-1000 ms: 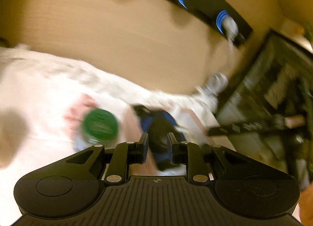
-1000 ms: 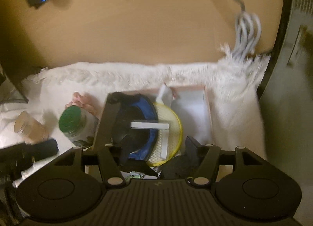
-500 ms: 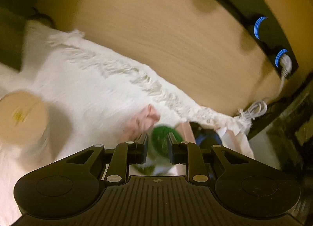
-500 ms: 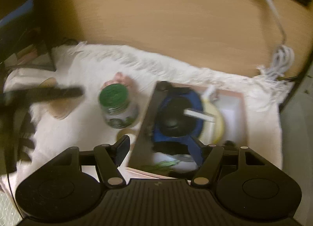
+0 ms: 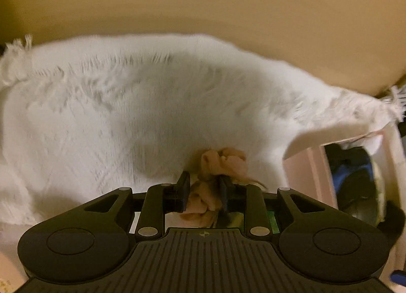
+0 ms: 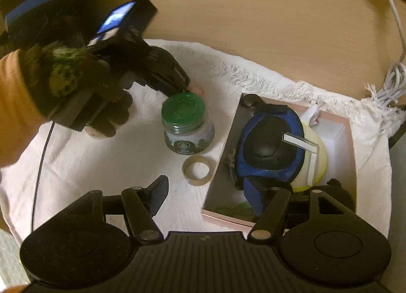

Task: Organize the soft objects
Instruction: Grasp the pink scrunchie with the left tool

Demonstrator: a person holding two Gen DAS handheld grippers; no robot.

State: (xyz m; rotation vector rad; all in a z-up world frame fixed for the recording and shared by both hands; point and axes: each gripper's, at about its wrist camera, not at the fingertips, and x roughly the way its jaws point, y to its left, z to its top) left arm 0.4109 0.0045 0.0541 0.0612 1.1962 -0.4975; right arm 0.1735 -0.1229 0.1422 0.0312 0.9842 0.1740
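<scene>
A crumpled pink soft thing [image 5: 223,163] lies on the white fringed towel [image 5: 127,115]. My left gripper [image 5: 204,191] points down over it, its jaws opening with the pink thing between them; I see no squeeze. The right wrist view shows that left gripper [image 6: 184,87] in a gloved hand [image 6: 63,77], just behind the green-lidded jar [image 6: 185,115]. My right gripper [image 6: 215,199] stands open and empty above the near left edge of the pink box [image 6: 340,138]. A blue and black padded item [image 6: 266,145] and a yellow-white round pad [image 6: 317,163] lie in that box.
A tape ring [image 6: 198,170] lies between the jar and the box. A white cable [image 6: 393,82] is coiled at the towel's far right corner on the wooden table [image 6: 253,14]. The box's open end [image 5: 317,163] shows at the right of the left wrist view.
My left gripper swung away from the box and jar, came down over the pink thing, and its jaws widened. The right gripper shifted left, and the left hand came into its view.
</scene>
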